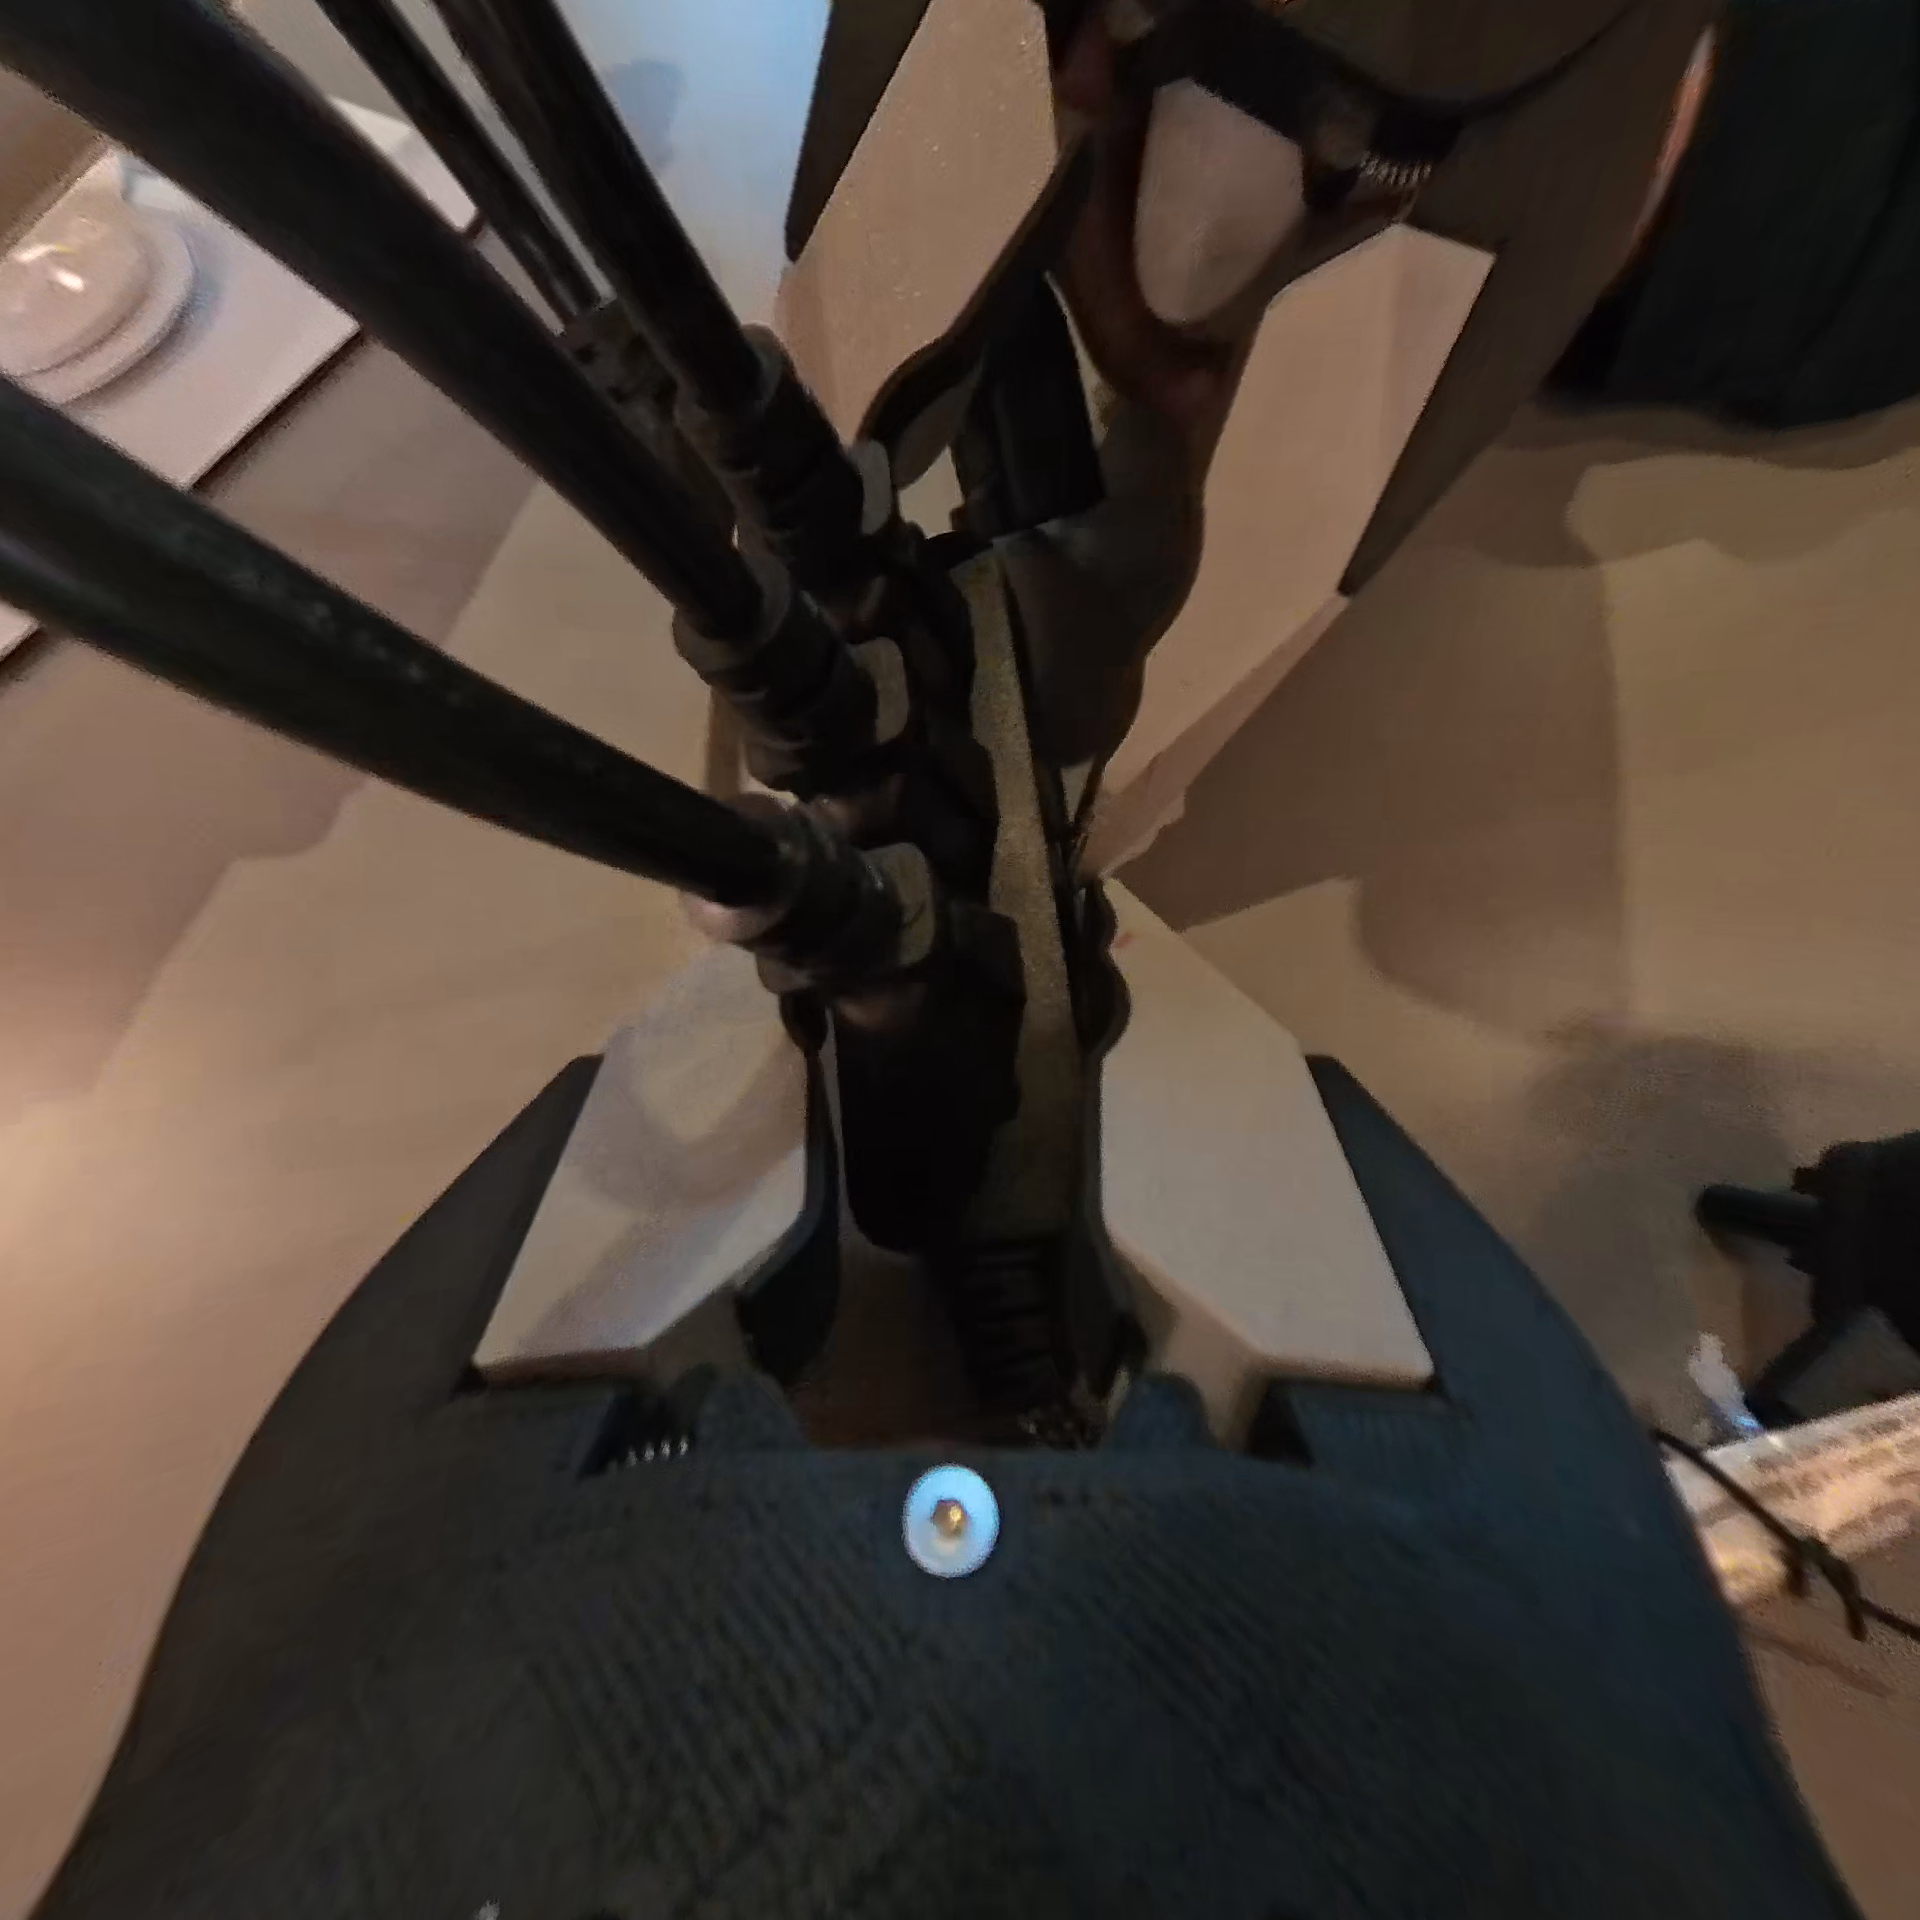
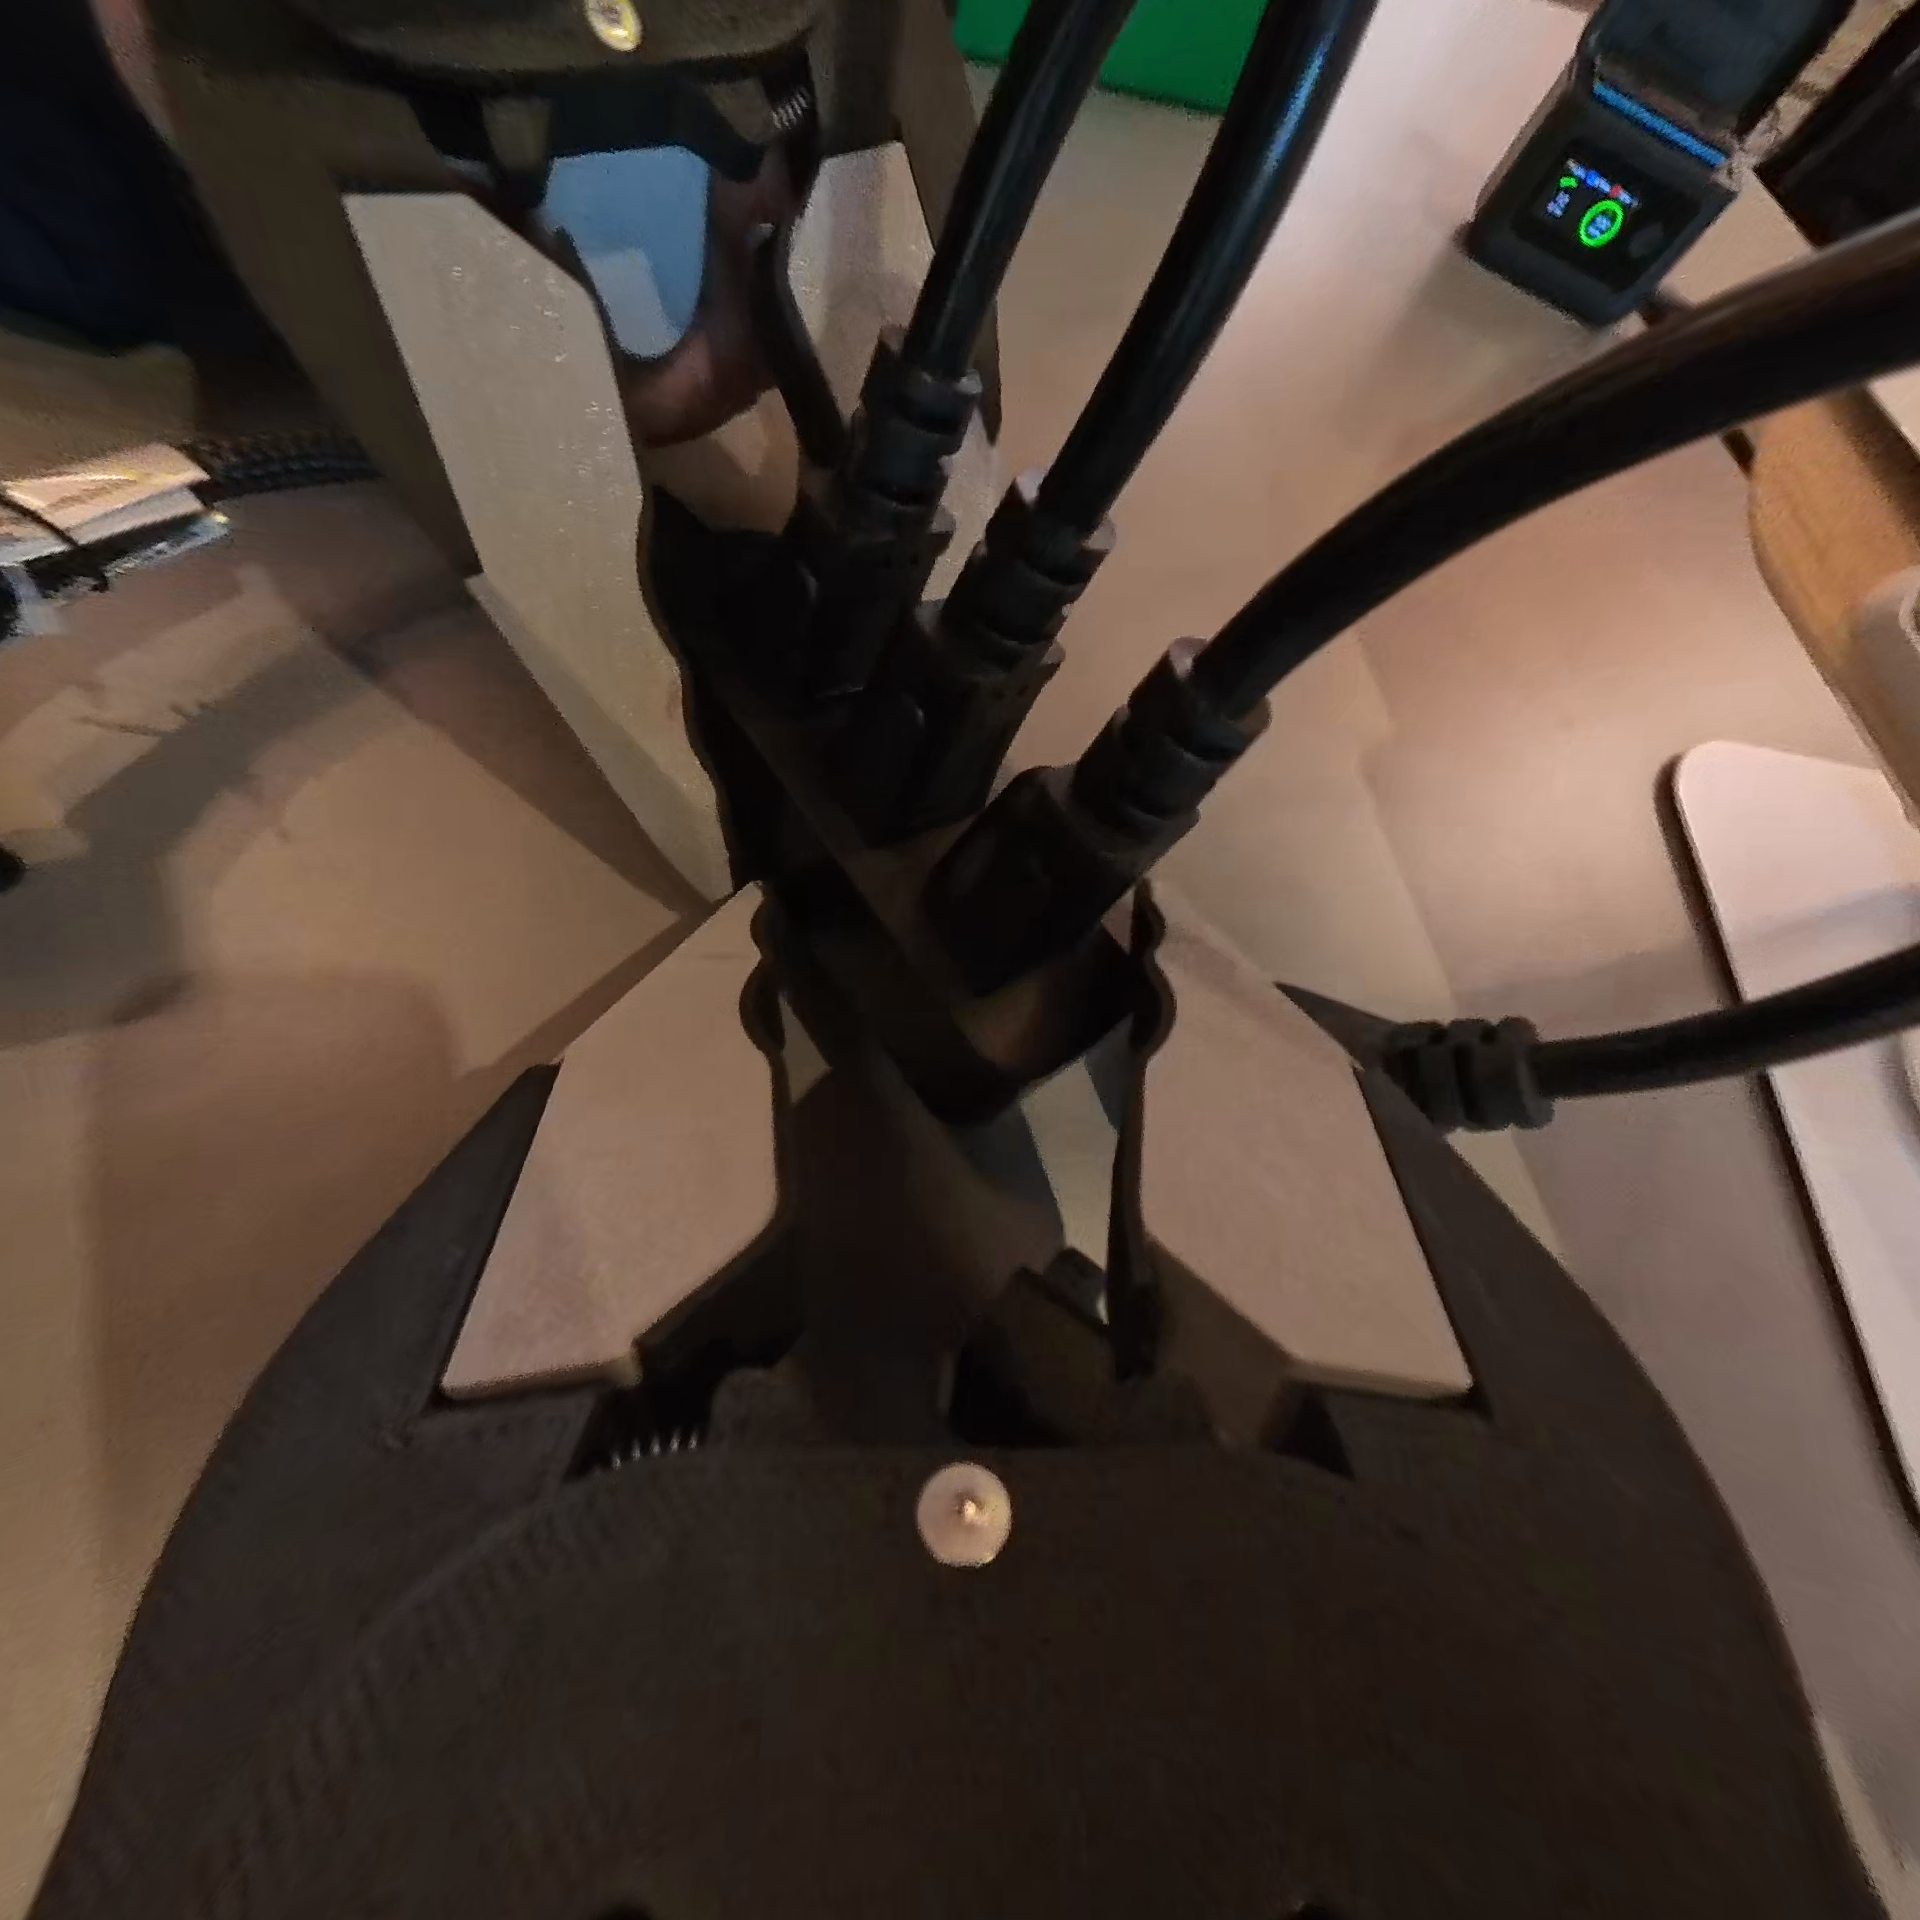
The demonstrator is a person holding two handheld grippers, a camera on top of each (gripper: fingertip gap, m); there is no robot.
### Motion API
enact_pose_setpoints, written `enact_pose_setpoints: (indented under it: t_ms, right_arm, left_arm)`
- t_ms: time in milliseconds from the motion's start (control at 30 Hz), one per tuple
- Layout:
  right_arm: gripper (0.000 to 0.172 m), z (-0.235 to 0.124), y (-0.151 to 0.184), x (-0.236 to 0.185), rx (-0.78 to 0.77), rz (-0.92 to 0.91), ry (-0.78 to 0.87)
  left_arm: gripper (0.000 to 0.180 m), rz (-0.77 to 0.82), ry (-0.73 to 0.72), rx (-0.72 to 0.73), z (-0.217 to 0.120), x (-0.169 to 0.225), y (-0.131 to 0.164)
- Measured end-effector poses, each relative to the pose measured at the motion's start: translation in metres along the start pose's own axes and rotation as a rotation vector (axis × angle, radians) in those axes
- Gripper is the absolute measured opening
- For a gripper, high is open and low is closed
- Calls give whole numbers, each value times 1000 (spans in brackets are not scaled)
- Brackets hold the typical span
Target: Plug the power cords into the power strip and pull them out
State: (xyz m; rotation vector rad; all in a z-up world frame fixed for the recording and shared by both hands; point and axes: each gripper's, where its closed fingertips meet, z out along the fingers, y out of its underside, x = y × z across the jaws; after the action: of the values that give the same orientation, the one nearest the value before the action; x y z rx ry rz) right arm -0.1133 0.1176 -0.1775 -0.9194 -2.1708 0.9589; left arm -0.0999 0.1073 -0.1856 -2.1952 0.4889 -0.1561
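Observation:
A power strip (image 1: 1023, 883) lies on the beige table with three black plugs in it. My left gripper (image 1: 951, 966) is around the nearest plug (image 1: 914, 1091). Its left pad (image 1: 821, 1081) is at the plug, but a sliver of the strip shows between the plug and the right pad (image 1: 1091, 987), so it is open. My right gripper (image 2: 951, 966) is at the other end and shut across the strip (image 2: 883, 966), one pad on each side. The plug nearest to it (image 2: 1039, 883) leans right above the strip. The left gripper's finger (image 2: 499, 416) reaches in from the top left.
A loose black plug with its cord (image 2: 1465, 1070) lies by my right finger. A small device with a lit screen (image 2: 1600, 218) stands at the back right. A white mat (image 2: 1818, 935) is at the right. A glass bowl on a plate (image 1: 73, 281) sits far left. The grippers are tip to tip, or close to it.

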Motion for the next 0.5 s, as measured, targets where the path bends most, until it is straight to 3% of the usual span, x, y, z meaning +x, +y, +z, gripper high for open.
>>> enact_pose_setpoints:
  t_ms: [133,267,400,500]
  right_arm:
    - [50,-3,-9,-1,60,-34,-41]
    - [41,-15,-21,11,181,64,-90]
    - [60,-14,-23,3,177,146,-197]
    - [50,-11,-23,-7,150,121,-222]
  left_arm:
    - [45,20,-4,-61,-3,-5,14]
    - [45,4,37,-63,-11,-7,22]
    - [45,64,36,-55,-10,-3,20]
    - [45,115,26,-46,-8,3,16]
